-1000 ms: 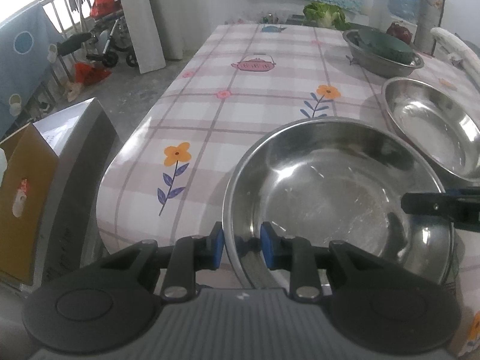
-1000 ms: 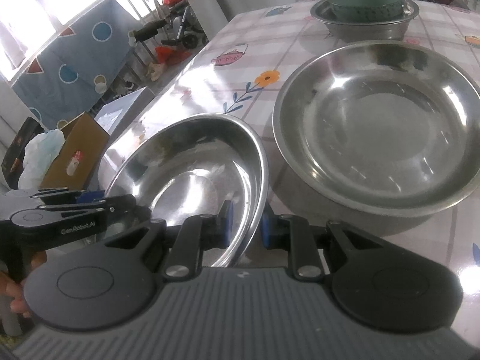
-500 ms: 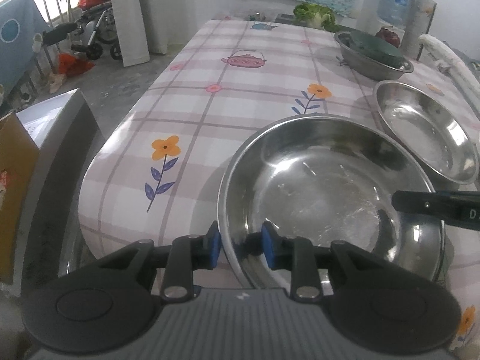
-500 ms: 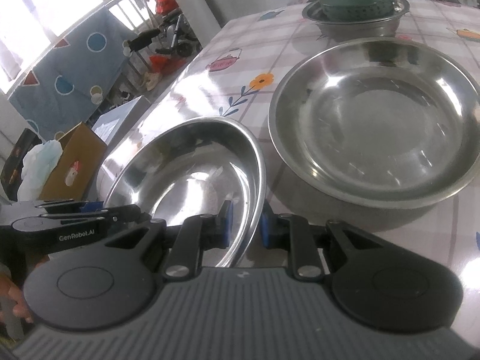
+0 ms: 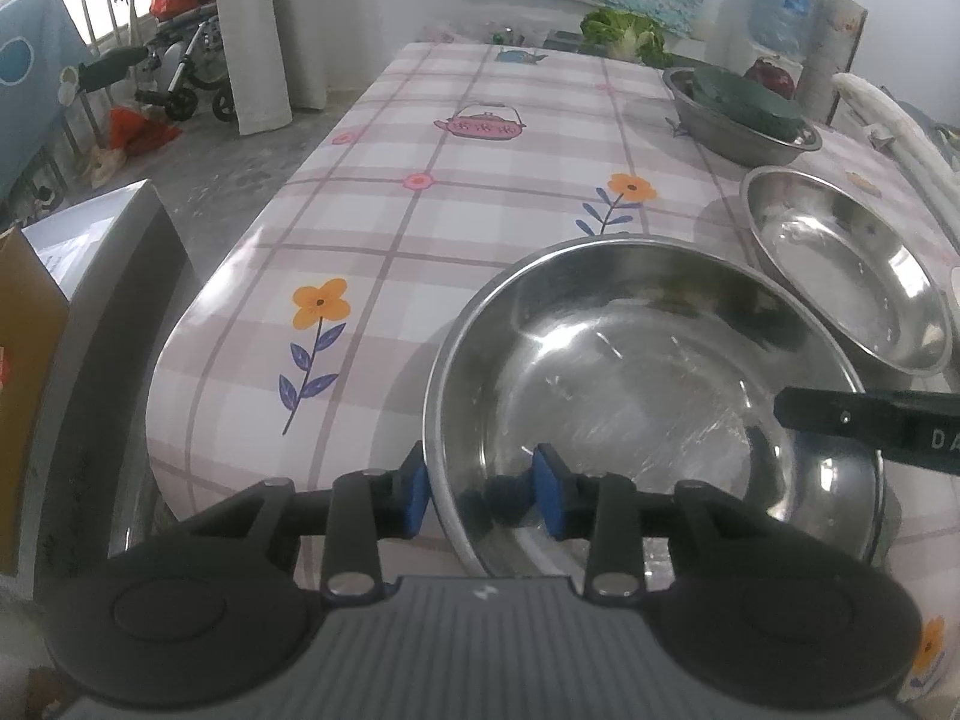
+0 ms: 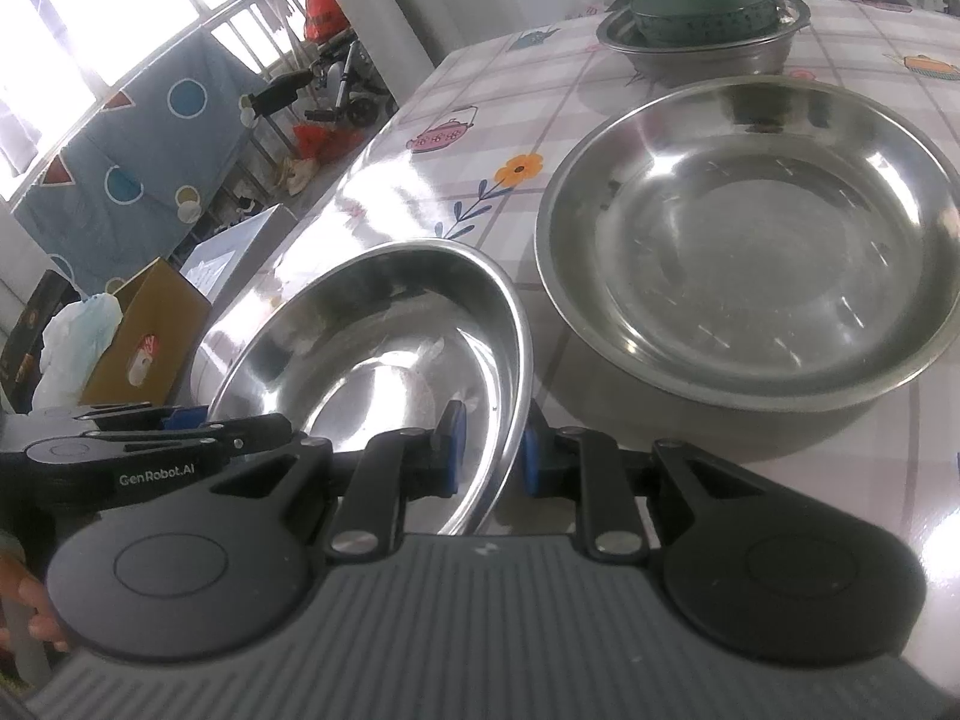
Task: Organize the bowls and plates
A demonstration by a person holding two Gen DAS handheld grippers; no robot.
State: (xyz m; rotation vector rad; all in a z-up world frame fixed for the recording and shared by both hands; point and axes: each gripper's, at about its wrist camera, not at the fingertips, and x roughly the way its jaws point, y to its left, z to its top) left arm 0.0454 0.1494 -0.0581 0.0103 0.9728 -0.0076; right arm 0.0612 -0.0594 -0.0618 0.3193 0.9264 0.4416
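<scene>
1. Since a second ago my left gripper (image 5: 483,495) has let its jaws spread; the near bowl (image 5: 630,396) rim is between them, left pad at the outer wall, right pad standing off inside, so no squeeze now.
2. Right gripper (image 6: 487,457) hasn't shifted, blue pads clamped either side of the same bowl's (image 6: 384,336) rim, bowl tilted up toward me.
3. Left gripper (image 6: 198,429) shows in the right view at the bowl's far-left edge.
4. Bigger steel bowl (image 6: 750,228) sits on the table (image 5: 480,192) ahead-right of my right gripper, just beside the held bowl, not touching as far as I can tell.
5. Far bowl (image 6: 702,54) with a dark green dish (image 6: 702,12) in it, well ahead, past the bigger one.
6. Cardboard box (image 6: 144,330) on the floor, left of the table.
</scene>
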